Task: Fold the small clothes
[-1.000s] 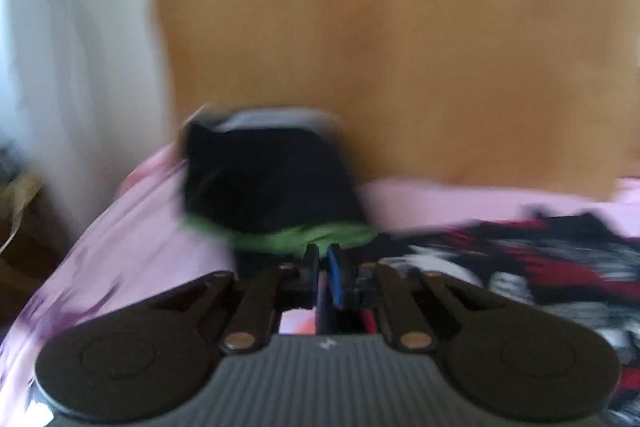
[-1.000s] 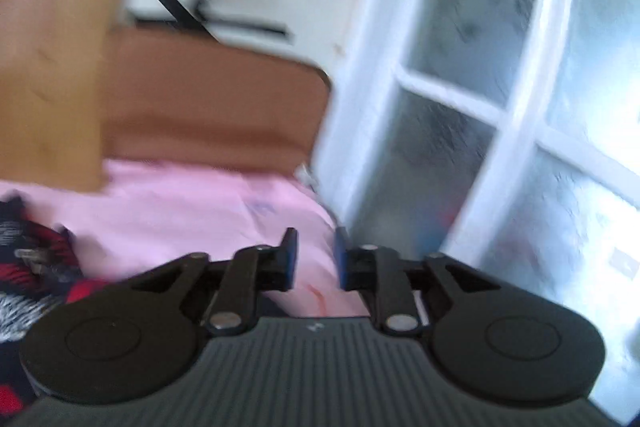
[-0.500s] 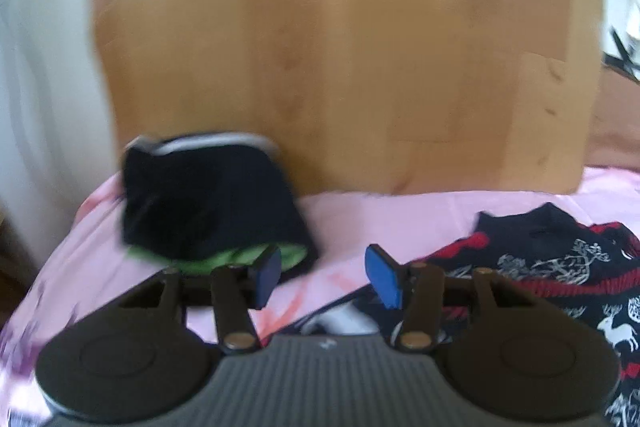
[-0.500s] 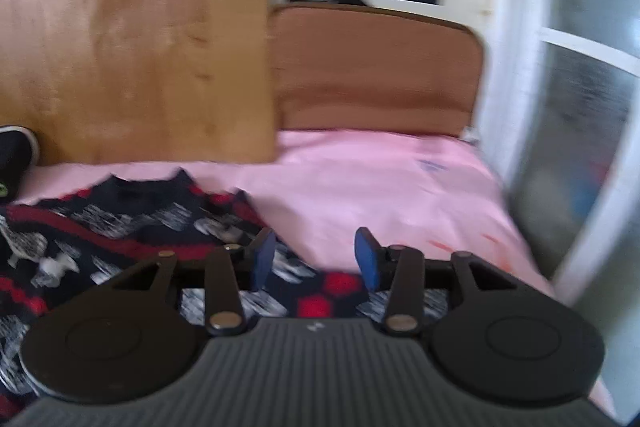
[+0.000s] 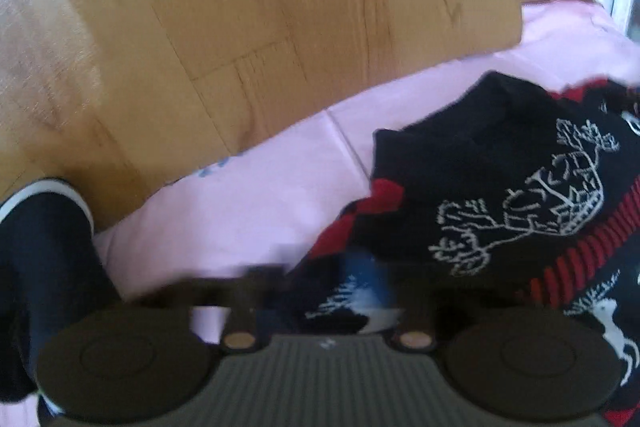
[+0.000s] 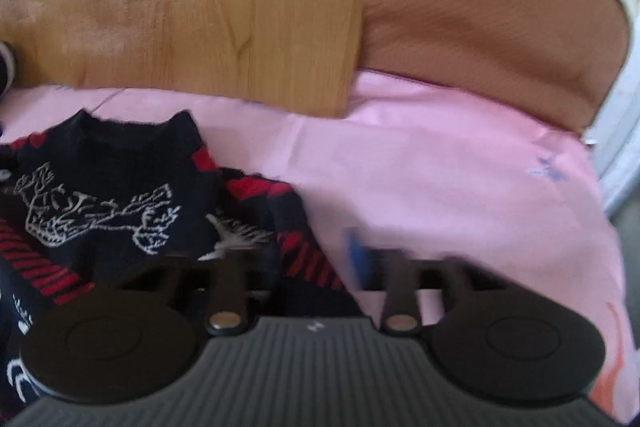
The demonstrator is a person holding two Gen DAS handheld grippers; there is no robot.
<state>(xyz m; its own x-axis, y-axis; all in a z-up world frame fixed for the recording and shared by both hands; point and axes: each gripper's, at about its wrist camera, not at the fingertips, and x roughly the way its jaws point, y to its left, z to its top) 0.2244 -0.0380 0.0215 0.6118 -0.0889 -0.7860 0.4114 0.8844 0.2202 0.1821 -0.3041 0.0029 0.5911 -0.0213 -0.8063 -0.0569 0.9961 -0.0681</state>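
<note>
Sweater point(image 5: 500, 187) of black knit with red bands and white reindeer lies spread on the pink bedsheet point(image 6: 440, 179) below a wooden headboard point(image 5: 280, 27); a neat fold probably needs both shoulder edges pinched evenly. Left gripper point(image 5: 336, 283) has just been closing, its blurred jaws seemingly shut on the sweater's edge. Right gripper point(image 6: 304, 267) has also just been closing, with its blurred jaws straddling the hem and still a little apart.

Home bedrm: bed w/ pink sheet point(image 6: 440, 163), padded headboard point(image 6: 492, 27).
</note>
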